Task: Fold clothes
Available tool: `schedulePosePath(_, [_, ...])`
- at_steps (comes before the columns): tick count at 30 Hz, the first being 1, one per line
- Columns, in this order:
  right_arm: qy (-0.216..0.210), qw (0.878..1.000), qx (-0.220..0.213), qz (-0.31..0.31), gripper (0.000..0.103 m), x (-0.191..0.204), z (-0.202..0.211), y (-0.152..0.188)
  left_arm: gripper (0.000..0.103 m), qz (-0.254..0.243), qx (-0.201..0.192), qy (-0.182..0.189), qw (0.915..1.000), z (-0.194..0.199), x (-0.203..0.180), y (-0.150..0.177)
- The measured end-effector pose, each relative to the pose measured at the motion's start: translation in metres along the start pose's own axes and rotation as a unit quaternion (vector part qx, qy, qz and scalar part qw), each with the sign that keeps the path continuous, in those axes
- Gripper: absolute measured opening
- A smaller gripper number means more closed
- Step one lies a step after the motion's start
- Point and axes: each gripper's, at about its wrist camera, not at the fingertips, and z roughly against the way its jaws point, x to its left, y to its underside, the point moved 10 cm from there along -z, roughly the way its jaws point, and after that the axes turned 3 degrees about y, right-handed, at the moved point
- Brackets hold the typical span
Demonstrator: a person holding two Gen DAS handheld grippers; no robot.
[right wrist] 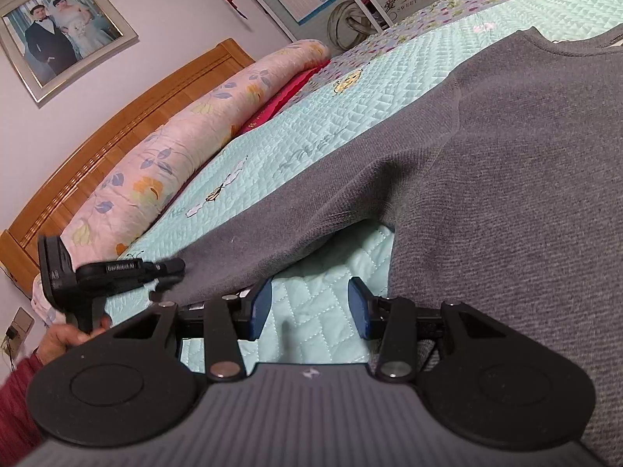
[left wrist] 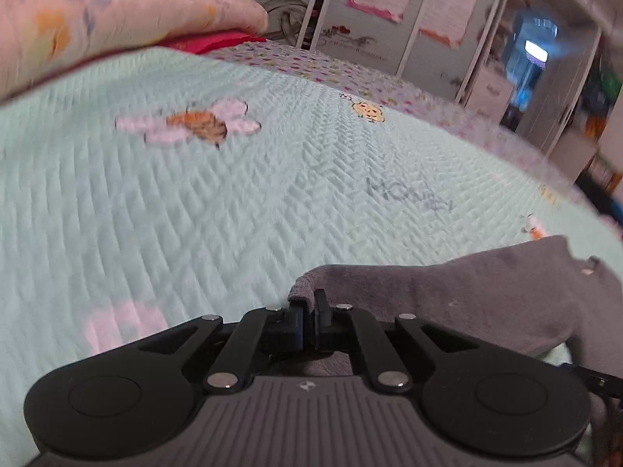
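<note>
Left gripper (left wrist: 310,309) jaws — grey sleeve (left wrist: 447,292) between

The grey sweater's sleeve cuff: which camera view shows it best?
The left wrist view: the sleeve cuff sits close, pinched in the left gripper. The right wrist view shows the cuff small and distant.

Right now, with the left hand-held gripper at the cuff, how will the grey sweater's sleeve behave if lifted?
Probably floppy: the grey sweater lies limp on the quilt, its sleeve creased and draped. The knit looks thick, so likely grippy rather than slippery. The left hand-held gripper is shut on the cuff; the rest would likely trail and sag.
</note>
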Motion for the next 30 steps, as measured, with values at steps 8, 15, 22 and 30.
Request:
schedulePosePath(8, [-0.001, 1.0, 0.0, -0.001, 0.044, 0.0, -0.001, 0.001, 0.005, -0.051, 0.05, -0.045, 0.9964, -0.042, 0.011, -0.026])
schedulePosePath(15, [-0.008, 1.0, 0.0, -0.006, 0.044, -0.001, -0.001, 0.001, 0.006, -0.086, 0.063, -0.078, 0.9912, -0.066, 0.016, -0.037])
schedulePosePath(22, [-0.017, 1.0, -0.001, -0.013, 0.044, -0.001, -0.001, 0.0, 0.026, -0.039, 0.042, -0.14, 0.9885, -0.055, 0.051, -0.042])
schedulePosePath(30, [-0.02, 1.0, -0.001, -0.016, 0.044, -0.002, -0.002, 0.0, 0.031, 0.229, 0.016, 0.015, 0.9731, 0.002, 0.028, 0.0])
